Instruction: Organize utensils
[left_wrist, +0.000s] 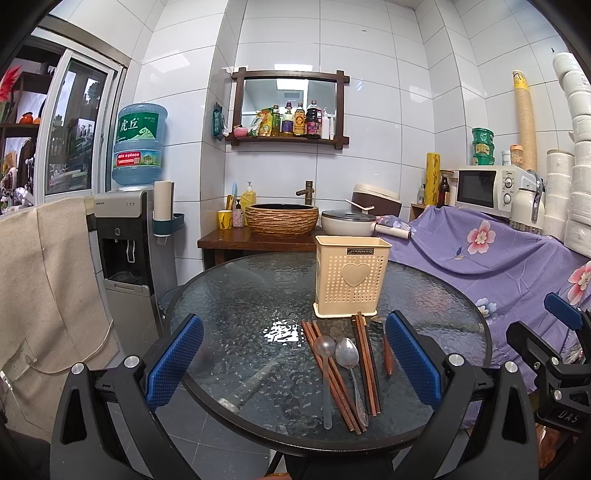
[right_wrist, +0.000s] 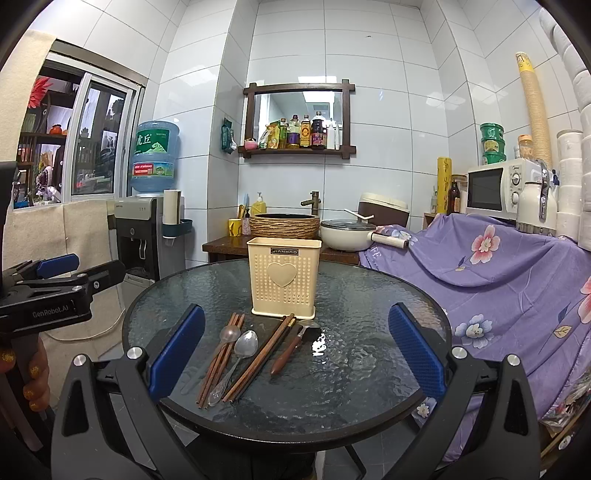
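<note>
Dominating both wrist views, a round glass-topped table (right_wrist: 369, 387) stands in a white-tiled kitchen, with a purple floral cloth (right_wrist: 498, 280) draped over furniture to its right. Near the far middle of the table stands an upright cream perforated utensil holder (right_wrist: 283, 278) with a raised heart on its front. Just in front of the holder, the utensils lie loose on the glass in a row: 2 sets of reddish-brown chopsticks (right_wrist: 218, 360), a dark pair (right_wrist: 264, 358) among them, a clear plastic spoon (right_wrist: 229, 334), a metal spoon (right_wrist: 245, 347) and a wooden-handled tool (right_wrist: 290, 352) at the right end. The left gripper (left_wrist: 293, 360) hangs over the near edge with its blue-padded jaws spread wide, holding nothing. The right gripper (right_wrist: 293, 360) is likewise wide apart and empty, short of the utensils.
</note>
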